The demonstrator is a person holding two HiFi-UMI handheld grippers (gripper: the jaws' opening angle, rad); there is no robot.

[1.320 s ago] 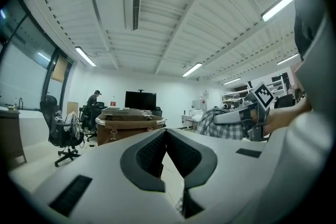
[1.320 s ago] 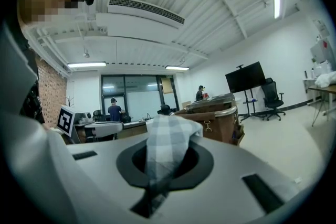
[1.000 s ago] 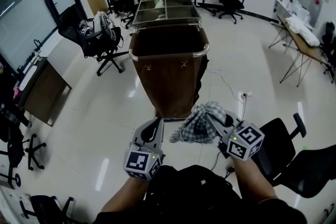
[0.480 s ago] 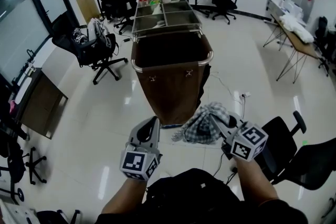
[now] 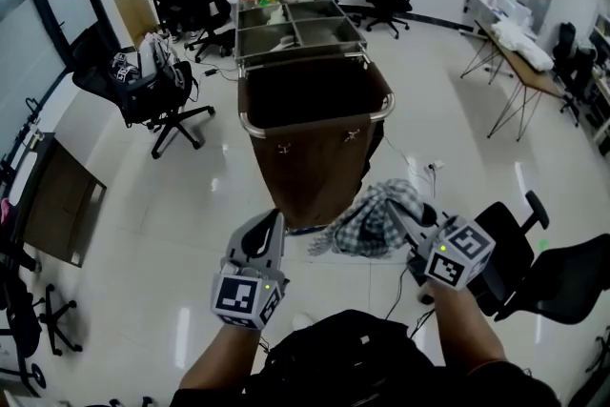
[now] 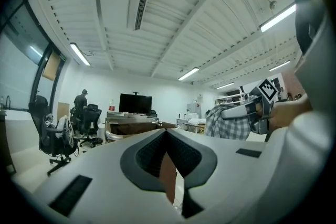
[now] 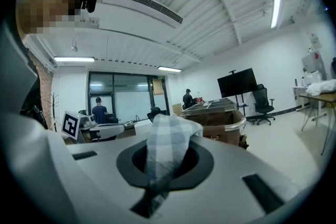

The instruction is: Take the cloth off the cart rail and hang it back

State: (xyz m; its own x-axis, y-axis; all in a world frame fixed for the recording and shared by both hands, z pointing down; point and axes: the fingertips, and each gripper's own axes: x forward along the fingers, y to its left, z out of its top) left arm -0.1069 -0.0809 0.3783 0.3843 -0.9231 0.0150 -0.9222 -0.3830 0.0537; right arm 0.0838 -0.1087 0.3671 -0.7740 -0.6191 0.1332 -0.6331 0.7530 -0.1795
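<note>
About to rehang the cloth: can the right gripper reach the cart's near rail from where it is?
Probably not yet. The right gripper, shut on the cloth, is short of the cart rail, with open floor between. Nothing blocks the way, so stepping closer should do it.

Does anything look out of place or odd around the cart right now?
The checked cloth is off the cart rail: it hangs bunched up in the shut right claw, in the air short of it. Nothing else stands out.
</note>
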